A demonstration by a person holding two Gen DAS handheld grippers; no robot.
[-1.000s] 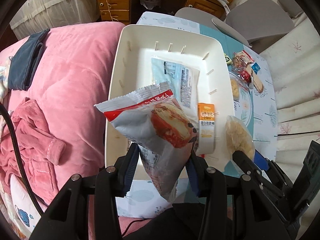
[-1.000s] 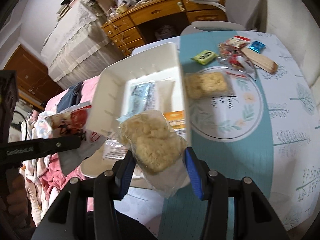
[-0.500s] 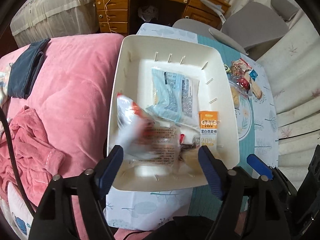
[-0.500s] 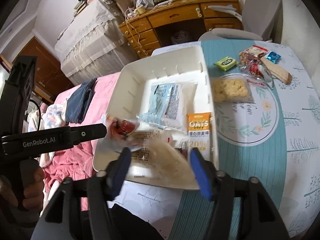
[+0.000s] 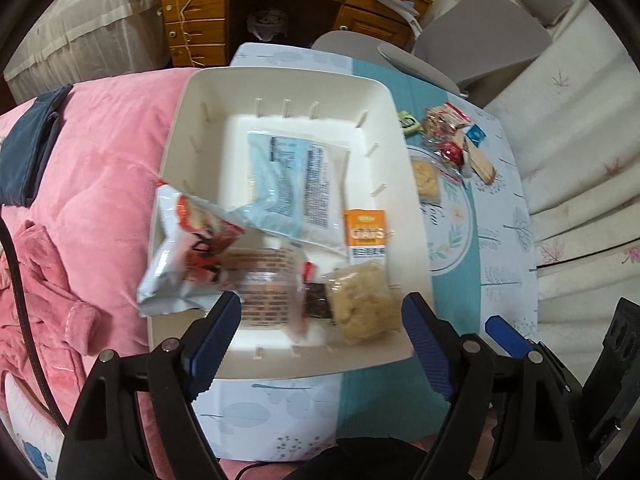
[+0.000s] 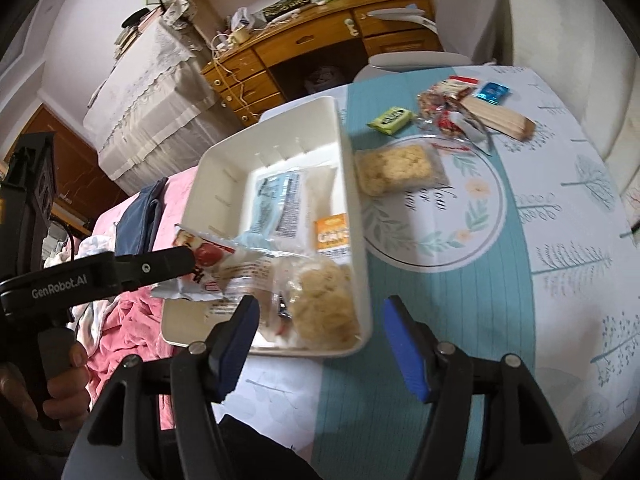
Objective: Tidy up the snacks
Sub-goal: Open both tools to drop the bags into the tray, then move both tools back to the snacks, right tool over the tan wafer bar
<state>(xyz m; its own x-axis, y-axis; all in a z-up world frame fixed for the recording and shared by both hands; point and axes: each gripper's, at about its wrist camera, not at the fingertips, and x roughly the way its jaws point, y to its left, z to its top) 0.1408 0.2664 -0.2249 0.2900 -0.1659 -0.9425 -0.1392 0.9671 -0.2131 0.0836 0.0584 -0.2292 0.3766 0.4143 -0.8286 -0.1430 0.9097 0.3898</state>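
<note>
1. A bedroom: a wooden chest of drawers [image 5: 196, 12] stands at the back, a pink blanket [image 5: 100, 152] lies on the bed along the left, and a desk [image 6: 560, 280] under a teal and white cloth carries the snacks.
2. A white tray [image 5: 200, 128] sits at the desk's left edge, beside the bed.
3. A second ago each hand-held gripper held a packet above the tray; both packets now lie in it.
4. The red and white bag [image 5: 188, 256] rests at the tray's near left corner, draped over the left rim toward the blanket.
5. The clear-wrapped rice cake [image 5: 364, 300] lies in the near right corner, touching the orange oats bar [image 5: 366, 236]; a pale blue packet [image 5: 296, 184] fills the middle.
6. The left hand-held gripper [image 5: 320, 340] hangs over the tray's near rim, jaws spread wide, nothing between them.
7. The right hand-held gripper [image 6: 316, 344] is likewise parted and empty, above the tray's near right corner.
8. Judgement: this drop is finished and both hands are free for the next pick.
9. Still out on the desk: a second rice cake [image 6: 396, 168] just beside the tray's right wall, and toward the far right corner a green packet [image 6: 390, 120], a pile of red-wrapped sweets [image 6: 444, 112], a wafer pack [image 6: 500, 116] and a small blue sachet [image 6: 494, 92].
10. The draped bag may slide off toward the bed.
</note>
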